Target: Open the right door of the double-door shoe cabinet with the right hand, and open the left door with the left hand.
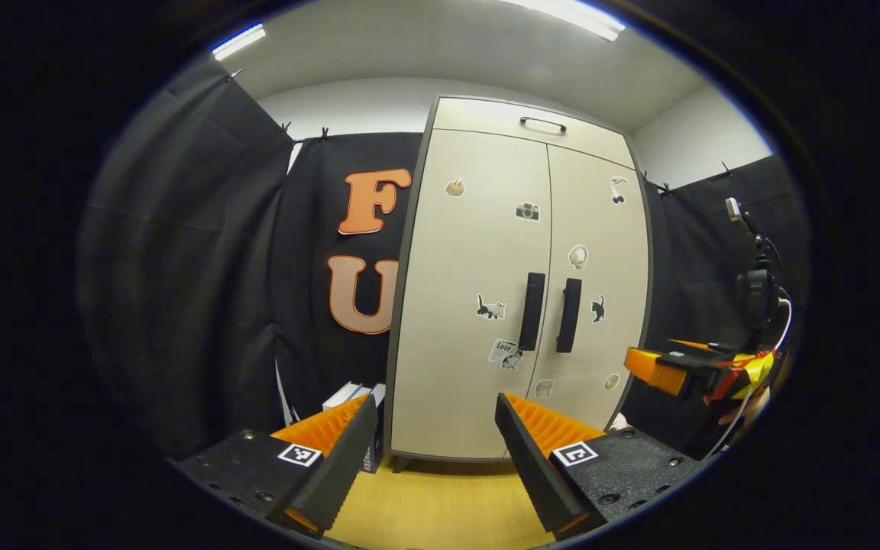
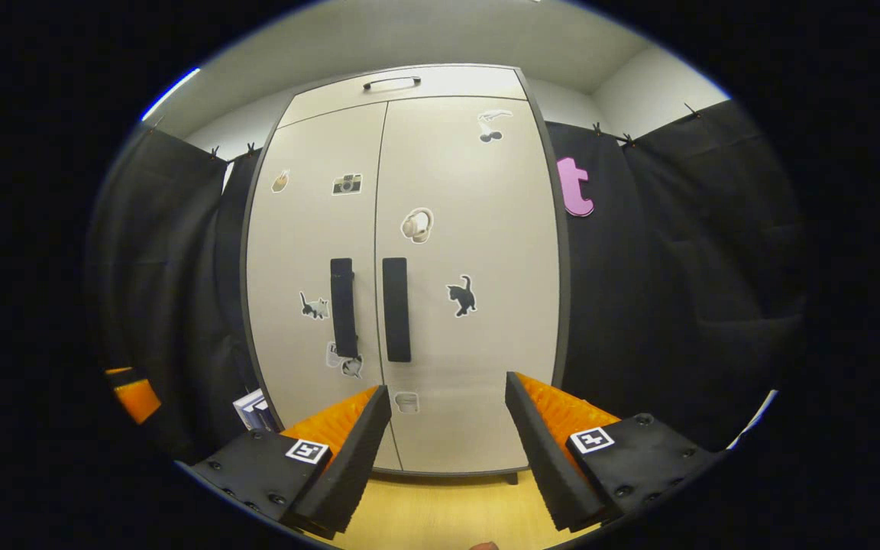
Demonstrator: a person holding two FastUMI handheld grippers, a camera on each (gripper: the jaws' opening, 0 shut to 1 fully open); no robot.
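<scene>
- Right gripper (image 2: 444,428): fingers spread apart, nothing between them, aimed at shoe cabinet (image 2: 440,321) from well short of it.
- Left gripper (image 1: 432,443): likewise agape and empty, well back from cabinet.
- Both doors shut; right door handle (image 2: 396,309) and left door handle (image 2: 343,307) side by side at centre seam.
- Judged: approach step, no door begun.
- Next: reach forward to right handle, straddle it, close, pull outward.

wooden floor (image 2: 440,512) — shoe cabinet (image 2: 470,321) on it
</scene>
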